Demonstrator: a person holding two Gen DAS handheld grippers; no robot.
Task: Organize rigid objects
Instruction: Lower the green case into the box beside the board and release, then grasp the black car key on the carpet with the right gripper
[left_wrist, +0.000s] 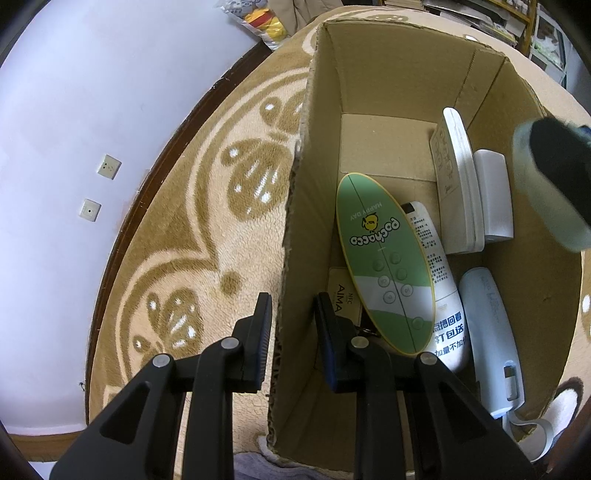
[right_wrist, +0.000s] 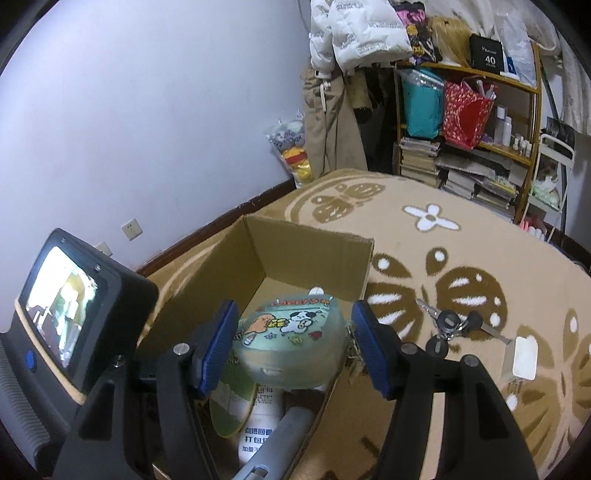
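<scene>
An open cardboard box (left_wrist: 399, 74) (right_wrist: 314, 240) stands on a patterned beige blanket. Inside lie a green oval remote (left_wrist: 384, 266), a white remote with printed text (left_wrist: 439, 280), a white remote on edge (left_wrist: 458, 184), a white block (left_wrist: 495, 195), a pale blue tube-shaped device (left_wrist: 491, 339) and an AIMA card (left_wrist: 341, 295). My left gripper (left_wrist: 291, 306) straddles the box's left wall, open, one finger outside and one inside. My right gripper (right_wrist: 295, 339) is shut on a translucent green case with a cartoon picture (right_wrist: 291, 332) (left_wrist: 546, 192), held above the box.
On the blanket right of the box lie a bunch of keys (right_wrist: 450, 325) and a white charger plug (right_wrist: 522, 358). A roll of tape (left_wrist: 535, 432) sits by the box's near corner. A wall with sockets (left_wrist: 109, 166) is on the left; crowded shelves (right_wrist: 469, 129) stand behind.
</scene>
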